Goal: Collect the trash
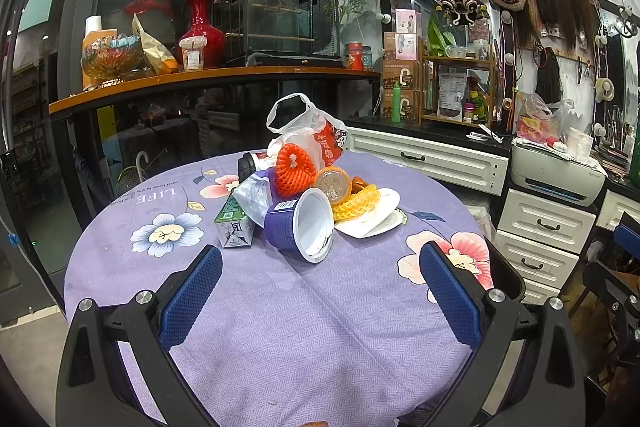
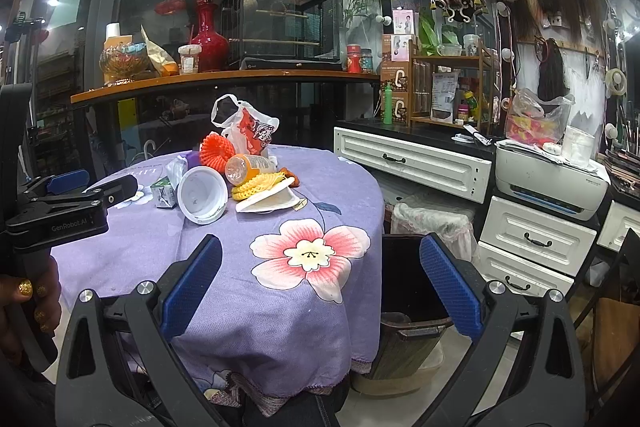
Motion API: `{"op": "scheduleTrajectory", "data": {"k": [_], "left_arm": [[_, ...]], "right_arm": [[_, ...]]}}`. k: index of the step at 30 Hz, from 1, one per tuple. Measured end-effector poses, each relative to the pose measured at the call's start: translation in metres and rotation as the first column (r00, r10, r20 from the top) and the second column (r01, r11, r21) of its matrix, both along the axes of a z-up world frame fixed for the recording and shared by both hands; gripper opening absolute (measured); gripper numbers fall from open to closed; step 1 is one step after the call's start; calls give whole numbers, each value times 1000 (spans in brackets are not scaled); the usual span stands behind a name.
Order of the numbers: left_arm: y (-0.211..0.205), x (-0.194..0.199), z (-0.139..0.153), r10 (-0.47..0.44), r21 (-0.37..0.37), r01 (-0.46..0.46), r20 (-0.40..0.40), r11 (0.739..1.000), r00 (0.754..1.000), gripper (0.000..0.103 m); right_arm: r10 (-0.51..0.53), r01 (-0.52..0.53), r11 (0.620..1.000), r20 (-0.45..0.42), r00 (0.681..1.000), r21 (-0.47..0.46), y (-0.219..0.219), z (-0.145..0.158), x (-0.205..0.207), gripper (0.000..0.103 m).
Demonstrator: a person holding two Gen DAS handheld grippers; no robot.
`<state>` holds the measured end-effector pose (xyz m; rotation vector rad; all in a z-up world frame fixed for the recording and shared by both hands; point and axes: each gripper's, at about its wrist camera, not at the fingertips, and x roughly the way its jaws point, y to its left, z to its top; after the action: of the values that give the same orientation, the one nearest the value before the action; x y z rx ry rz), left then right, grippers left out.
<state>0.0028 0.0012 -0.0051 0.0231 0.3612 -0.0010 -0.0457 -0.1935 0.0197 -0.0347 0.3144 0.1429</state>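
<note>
A pile of trash lies on the round table with the purple flowered cloth point(image 1: 280, 307) point(image 2: 240, 267). In it are a tipped blue cup point(image 1: 300, 225) point(image 2: 202, 195), a green carton point(image 1: 234, 223) point(image 2: 164, 191), an orange foam net point(image 1: 294, 169) point(image 2: 216, 151), a yellow foam net point(image 1: 356, 201) point(image 2: 258, 185), a clear bottle point(image 1: 332, 183) point(image 2: 248, 167), white paper point(image 1: 376, 217) point(image 2: 272, 203) and a plastic bag point(image 1: 316, 135) point(image 2: 250, 131). My left gripper point(image 1: 320, 291) is open and empty, just short of the pile; it also shows in the right wrist view point(image 2: 92, 185). My right gripper point(image 2: 320, 287) is open and empty, over the table's near right edge.
A dark wooden bin point(image 2: 412, 307) stands on the floor right of the table. White drawers point(image 2: 416, 163) and a printer point(image 2: 552, 183) line the right wall. A cluttered shelf with a red vase point(image 1: 202, 35) runs behind the table.
</note>
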Motion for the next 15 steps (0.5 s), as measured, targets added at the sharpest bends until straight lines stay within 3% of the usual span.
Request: {"op": "scheduleTrajectory", "data": {"k": [15], "left_arm": [[0,0,0,-1,1,1,0,1000,1000,98]], "right_arm": [[0,0,1000,-1,1000,1,0,0,0,98]]}}
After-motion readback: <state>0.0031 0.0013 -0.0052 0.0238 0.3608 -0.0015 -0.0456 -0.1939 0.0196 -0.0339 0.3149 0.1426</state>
